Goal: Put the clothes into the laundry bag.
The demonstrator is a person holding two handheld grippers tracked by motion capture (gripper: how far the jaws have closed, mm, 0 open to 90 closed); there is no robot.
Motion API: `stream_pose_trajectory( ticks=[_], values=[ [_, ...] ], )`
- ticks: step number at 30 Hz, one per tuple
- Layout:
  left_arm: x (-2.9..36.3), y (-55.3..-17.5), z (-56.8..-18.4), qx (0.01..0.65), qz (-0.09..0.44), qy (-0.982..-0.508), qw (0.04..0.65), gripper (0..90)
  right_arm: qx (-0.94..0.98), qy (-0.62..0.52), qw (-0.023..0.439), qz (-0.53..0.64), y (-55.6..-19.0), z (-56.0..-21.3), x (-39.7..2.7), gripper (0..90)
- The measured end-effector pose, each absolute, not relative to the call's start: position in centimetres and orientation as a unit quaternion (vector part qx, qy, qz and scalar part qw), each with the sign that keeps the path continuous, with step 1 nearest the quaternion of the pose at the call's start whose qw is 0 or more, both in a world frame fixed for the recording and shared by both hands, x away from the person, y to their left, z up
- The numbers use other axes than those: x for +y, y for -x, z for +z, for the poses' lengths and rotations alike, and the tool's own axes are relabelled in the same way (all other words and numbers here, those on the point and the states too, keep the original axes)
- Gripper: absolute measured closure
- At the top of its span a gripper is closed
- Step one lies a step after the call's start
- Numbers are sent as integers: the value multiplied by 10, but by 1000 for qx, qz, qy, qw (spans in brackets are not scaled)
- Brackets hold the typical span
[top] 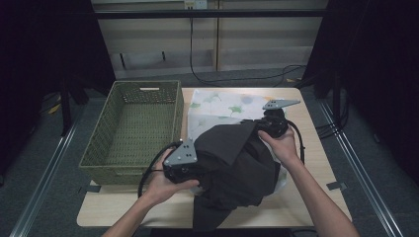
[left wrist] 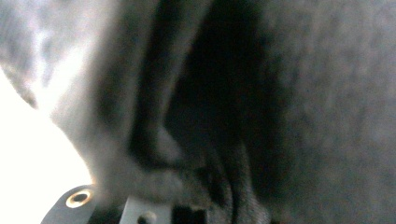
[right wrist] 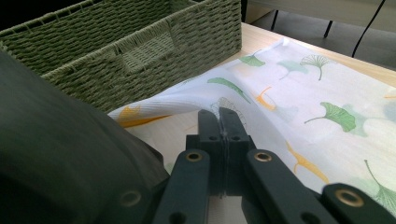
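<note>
While both hands work the dark garment (top: 237,168), these lines set out the moment.

Step in hand: folding or gathering the dark garment, which lies heaped on the desk (top: 306,207) just right of the green wicker basket (top: 133,128), partly over a leaf-print cloth (top: 222,106).

Left hand-held gripper (top: 190,173): at the garment's left edge; its own view has grey cloth pressed close against the lens, seemingly caught between the jaws.

Right hand-held gripper (right wrist: 223,122): jaws closed together, a thin clear film pinched between them.

Next move, as I judge it: carry the gathered garment over the basket wall.

View difference: the right gripper view gives the leaf print and basket weave close up; the high view gives both hands.
</note>
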State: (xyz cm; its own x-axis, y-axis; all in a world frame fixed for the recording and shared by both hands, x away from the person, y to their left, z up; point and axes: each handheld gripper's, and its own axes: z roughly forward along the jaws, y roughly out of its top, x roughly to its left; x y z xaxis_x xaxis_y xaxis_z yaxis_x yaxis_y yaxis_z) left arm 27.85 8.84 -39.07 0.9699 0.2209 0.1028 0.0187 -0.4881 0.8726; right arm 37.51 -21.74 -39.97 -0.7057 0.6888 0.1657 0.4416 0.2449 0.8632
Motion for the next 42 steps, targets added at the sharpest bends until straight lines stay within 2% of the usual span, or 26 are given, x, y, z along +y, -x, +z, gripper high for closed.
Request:
stream_pose_trajectory(
  ticks=[7,14,21,25,29,35,38,40,42],
  values=[
    [78,-287,-429,95,87,-887,443,674,773,-362,134,503,-370,-392,-224,900],
    [78,-294,-438,133,91,-895,415,673,779,-353,150,497,-364,-384,-225,900],
    [92,-297,-416,175,108,-864,460,680,781,-346,159,494,-355,-374,-226,900],
    [101,-300,-399,199,153,-837,486,683,780,-347,160,496,-355,-373,-228,900],
    [101,-307,-390,221,166,-820,501,685,778,-348,158,499,-355,-368,-227,900],
    [86,-314,-384,228,184,-809,510,685,777,-341,159,505,-351,-358,-223,900],
    [68,-319,-397,214,188,-831,477,683,777,-341,156,505,-350,-358,-223,900],
    [49,-315,-410,194,216,-853,433,680,781,-337,155,502,-349,-358,-222,900],
    [34,-311,-421,202,194,-861,423,678,784,-337,152,499,-348,-358,-220,900]
  ],
)
